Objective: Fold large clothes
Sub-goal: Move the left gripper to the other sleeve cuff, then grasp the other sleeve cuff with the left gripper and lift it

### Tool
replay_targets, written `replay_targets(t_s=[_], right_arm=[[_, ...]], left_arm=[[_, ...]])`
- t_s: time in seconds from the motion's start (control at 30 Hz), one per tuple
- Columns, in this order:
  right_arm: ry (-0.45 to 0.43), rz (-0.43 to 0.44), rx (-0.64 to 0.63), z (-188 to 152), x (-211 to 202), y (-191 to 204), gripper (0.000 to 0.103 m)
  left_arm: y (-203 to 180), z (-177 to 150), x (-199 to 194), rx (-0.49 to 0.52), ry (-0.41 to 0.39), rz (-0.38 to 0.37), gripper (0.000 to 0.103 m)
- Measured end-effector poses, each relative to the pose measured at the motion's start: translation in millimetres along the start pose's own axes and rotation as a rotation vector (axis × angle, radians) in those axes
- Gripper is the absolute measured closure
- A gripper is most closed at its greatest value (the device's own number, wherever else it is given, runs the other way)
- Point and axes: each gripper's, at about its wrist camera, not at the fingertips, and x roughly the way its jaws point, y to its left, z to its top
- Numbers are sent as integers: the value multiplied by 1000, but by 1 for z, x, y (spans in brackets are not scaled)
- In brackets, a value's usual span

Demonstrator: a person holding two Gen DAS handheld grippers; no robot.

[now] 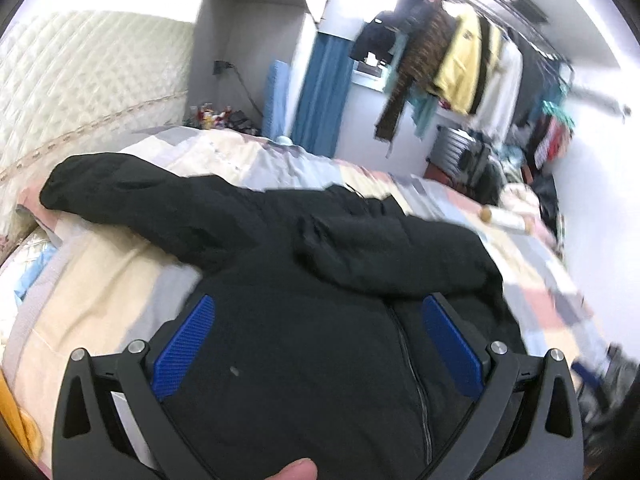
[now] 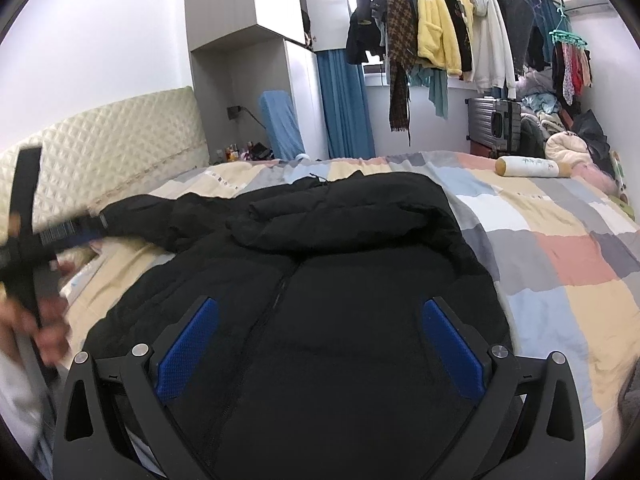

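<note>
A black padded jacket (image 2: 340, 288) lies front up on the patchwork bed cover (image 2: 560, 264), zip down its middle, hood at the far end. One sleeve (image 2: 152, 216) stretches out to the left toward the headboard. My right gripper (image 2: 318, 312) is open and empty just above the jacket's lower body. My left gripper (image 1: 318, 312) is open and empty over the same jacket (image 1: 300, 320); its sleeve (image 1: 120, 188) reaches far left. In the right wrist view the left gripper (image 2: 60, 236) shows blurred at the left edge near the sleeve cuff.
A quilted cream headboard (image 2: 100, 148) stands at the left. A white cylinder bottle (image 2: 532, 167) lies on the bed's far right. A rail of hanging clothes (image 2: 440, 32), a grey suitcase (image 2: 494, 122) and piled bedding stand beyond the bed.
</note>
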Motion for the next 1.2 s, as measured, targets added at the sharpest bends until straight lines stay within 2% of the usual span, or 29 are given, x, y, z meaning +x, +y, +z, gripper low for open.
replay_targets(t_s=[0.1, 0.27, 0.37, 0.47, 0.53, 0.6, 0.73, 0.83, 1.03, 1.2], right_arm=[[6, 4, 9, 0, 2, 0, 0], [15, -6, 6, -1, 5, 3, 0], [28, -6, 18, -2, 8, 3, 0], [48, -16, 25, -3, 14, 4, 0], [66, -23, 32, -3, 19, 4, 0], [86, -28, 43, -4, 25, 4, 0], [124, -43, 56, -4, 38, 6, 0], [140, -57, 60, -2, 48, 9, 0], [169, -87, 81, 2, 69, 11, 0], [195, -128, 96, 4, 85, 10, 0]], left_arm=[[37, 36, -1, -52, -16, 30, 0], [116, 92, 13, -173, 13, 71, 0], [182, 125, 31, -243, 3, 161, 0], [236, 137, 48, -293, -8, 245, 0], [269, 135, 58, -364, -10, 266, 0], [308, 126, 72, -473, 1, 241, 0], [363, 106, 100, -584, -1, 266, 0], [400, 90, 118, -672, -8, 245, 1], [427, 82, 149, -710, -61, 239, 4], [443, 80, 172, -734, -78, 268, 5]])
